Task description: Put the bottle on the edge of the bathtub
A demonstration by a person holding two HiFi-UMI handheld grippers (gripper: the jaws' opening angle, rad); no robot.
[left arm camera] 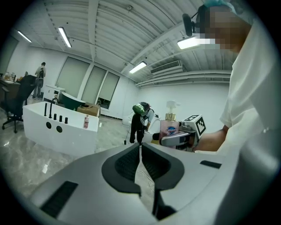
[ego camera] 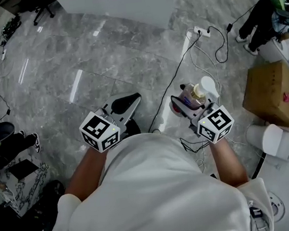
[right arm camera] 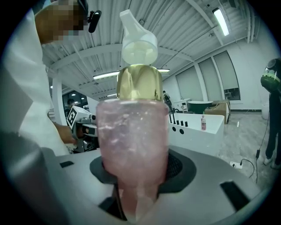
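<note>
**Fig. Carry phase, bottle in hand.** The grey marble floor [ego camera: 67, 49] fills the head view. The white tub [ego camera: 124, 10] stands at its far side, with its long wall facing us. The person [ego camera: 156, 187] stands at the near edge, and a box [ego camera: 272, 92] lies to the right.

The left gripper [ego camera: 128, 103] has its jaws together with nothing between them and takes no part in the hold. The right gripper [ego camera: 186, 106] has its jaws part-way apart and pressed on the bottle [right arm camera: 131, 140]. We find the bottle upright between the pads, pump head uppermost, its pink body seated low in the grip. A small bottle [right arm camera: 203, 122] stands on the tub's rim, toward its right end.

The coming move turns on one relation. The tub lies straight ahead of the held bottle, well apart across the floor, and its rim runs left to right across our line of approach. We judge that the bottle's long axis, now vertical, suits a standing placement. The carry should therefore need forward travel and not a turn of the wrist. Neither hand is clearly nearer the tub. The right one bears the load, so we expect it to lead. We judge the task barely begun: the rim is not yet reached.
</note>
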